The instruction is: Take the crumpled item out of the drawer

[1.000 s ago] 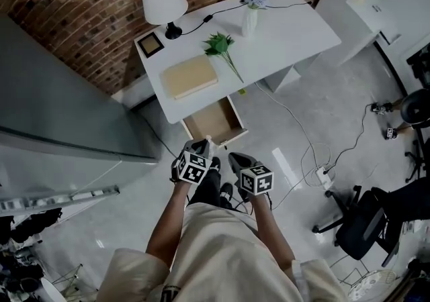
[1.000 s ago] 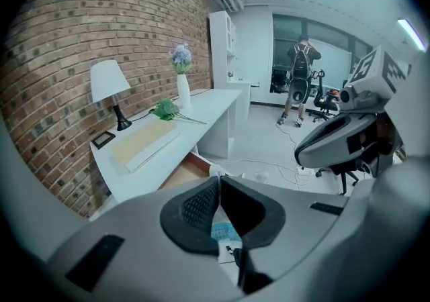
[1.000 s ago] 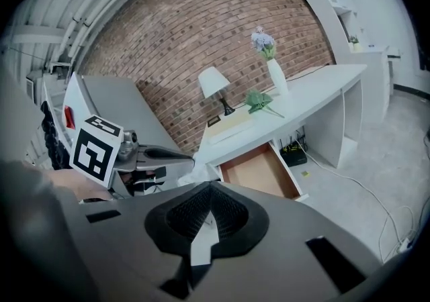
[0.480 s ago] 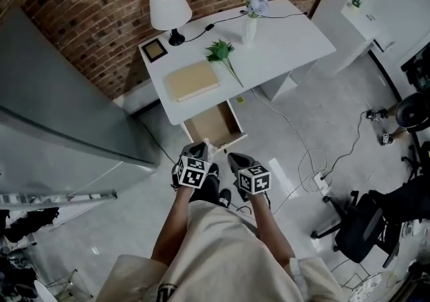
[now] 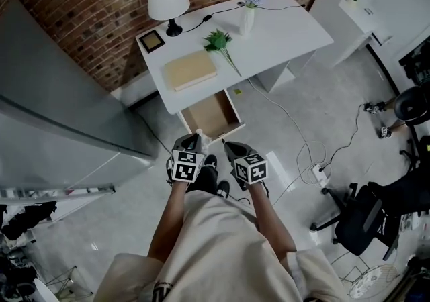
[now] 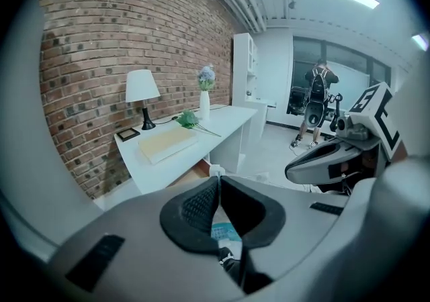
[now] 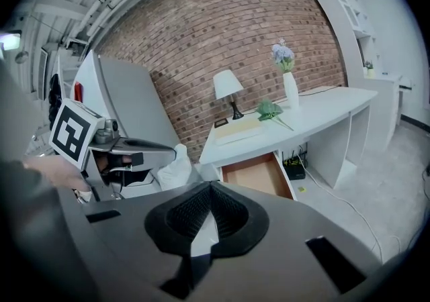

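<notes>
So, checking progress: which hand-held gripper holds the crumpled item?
The left hand-held gripper, shut on the white crumpled item; the right hand-held gripper is shut on nothing.

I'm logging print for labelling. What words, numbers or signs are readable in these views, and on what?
No readable text anywhere.
Left marker cube: black-and-white square pattern only, no letters.
Right marker cube: the same, a pattern only.
Bluish label in the left gripper view: too blurred to read.

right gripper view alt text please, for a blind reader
The left gripper holds a white crumpled item clear of the open drawer under a white desk. The right gripper is shut and empty in the foreground.
</notes>
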### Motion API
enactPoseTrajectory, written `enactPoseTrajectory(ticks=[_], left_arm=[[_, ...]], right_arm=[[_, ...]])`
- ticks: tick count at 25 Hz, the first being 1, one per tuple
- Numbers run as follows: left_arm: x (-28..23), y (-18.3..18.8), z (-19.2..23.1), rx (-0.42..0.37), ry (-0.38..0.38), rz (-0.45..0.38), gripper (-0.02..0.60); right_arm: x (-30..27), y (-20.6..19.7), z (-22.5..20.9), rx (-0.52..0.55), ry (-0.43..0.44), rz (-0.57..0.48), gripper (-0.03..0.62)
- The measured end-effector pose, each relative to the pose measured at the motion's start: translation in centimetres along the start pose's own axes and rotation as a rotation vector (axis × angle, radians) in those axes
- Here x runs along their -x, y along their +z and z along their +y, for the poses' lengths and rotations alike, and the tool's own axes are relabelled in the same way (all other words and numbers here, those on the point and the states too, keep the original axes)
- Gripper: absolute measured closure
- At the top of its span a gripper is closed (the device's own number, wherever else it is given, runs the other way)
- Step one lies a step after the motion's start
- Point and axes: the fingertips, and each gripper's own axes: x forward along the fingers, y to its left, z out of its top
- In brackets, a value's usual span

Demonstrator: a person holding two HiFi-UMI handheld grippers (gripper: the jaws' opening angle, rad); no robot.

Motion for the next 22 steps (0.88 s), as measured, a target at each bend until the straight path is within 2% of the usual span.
enactPoseTrajectory(ticks=[7, 22], left_arm=[[0.2, 0.1, 0.0, -0.001, 0.014, -0.036, 0.555], [0.4, -0.3, -0.7, -0.028, -0.003, -0.019, 0.555]], right_arm=[[0.7, -0.7, -0.5, 0.006, -0.020, 0.001, 0.569], [1.5, -1.2, -1.5, 0.005, -0.063, 0.010, 0.569]])
